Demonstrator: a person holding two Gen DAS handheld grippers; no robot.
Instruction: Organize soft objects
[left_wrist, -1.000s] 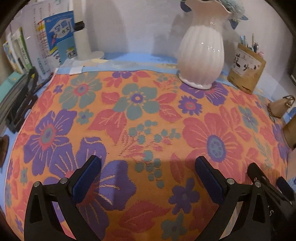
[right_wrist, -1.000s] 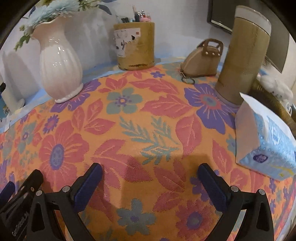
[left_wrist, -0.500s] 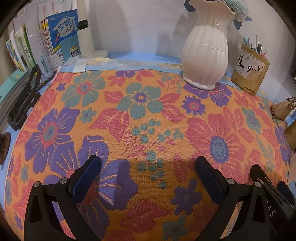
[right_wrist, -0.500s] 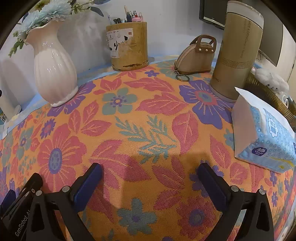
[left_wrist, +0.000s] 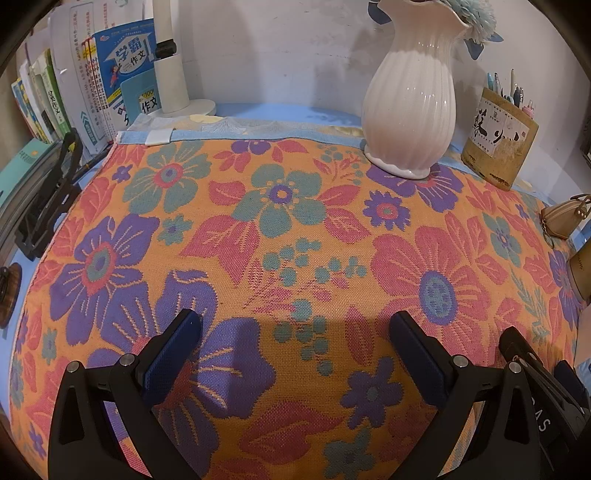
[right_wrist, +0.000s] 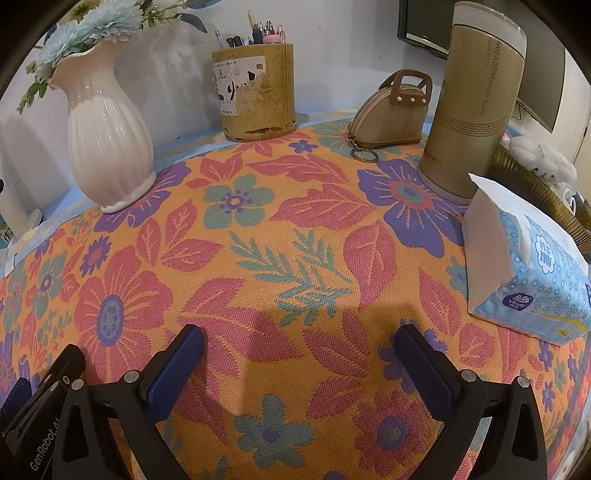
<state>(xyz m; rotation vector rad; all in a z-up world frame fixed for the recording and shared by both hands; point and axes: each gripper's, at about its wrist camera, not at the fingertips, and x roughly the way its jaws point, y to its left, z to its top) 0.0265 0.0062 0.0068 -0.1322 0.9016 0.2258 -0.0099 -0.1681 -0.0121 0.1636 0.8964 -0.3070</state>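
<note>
Here both tools hang side by side over a flowered cloth (left_wrist: 295, 229) that covers most of the desk (left_wrist: 280, 110). The left hand-held gripper (left_wrist: 295, 325) has its two blue-padded fingers spread wide with nothing between them, only bare cloth below. The right hand-held gripper (right_wrist: 299, 339) is spread just as wide and is empty too.

The cloth, orange with pink, purple and teal flowers, lies flat; its far edge shows a blue hem near the wall. A white ribbed vase (left_wrist: 408, 110) with pale blue flowers stands on that far edge. Just to its right is a brown pen holder (right_wrist: 255, 88) full of pens, then a small tan purse (right_wrist: 391, 110) with a key ring, then a tall olive bottle (right_wrist: 469, 107) standing upright on the cloth.

A soft tissue pack (right_wrist: 528, 273), blue and white, rests on the cloth at the right, just in front of the bottle. Behind it a white plush toy (right_wrist: 539, 158) sits in a woven basket (right_wrist: 535, 195).

At the far left, books (left_wrist: 92, 85) stand against the wall beside a white lamp base (left_wrist: 177, 96).
</note>
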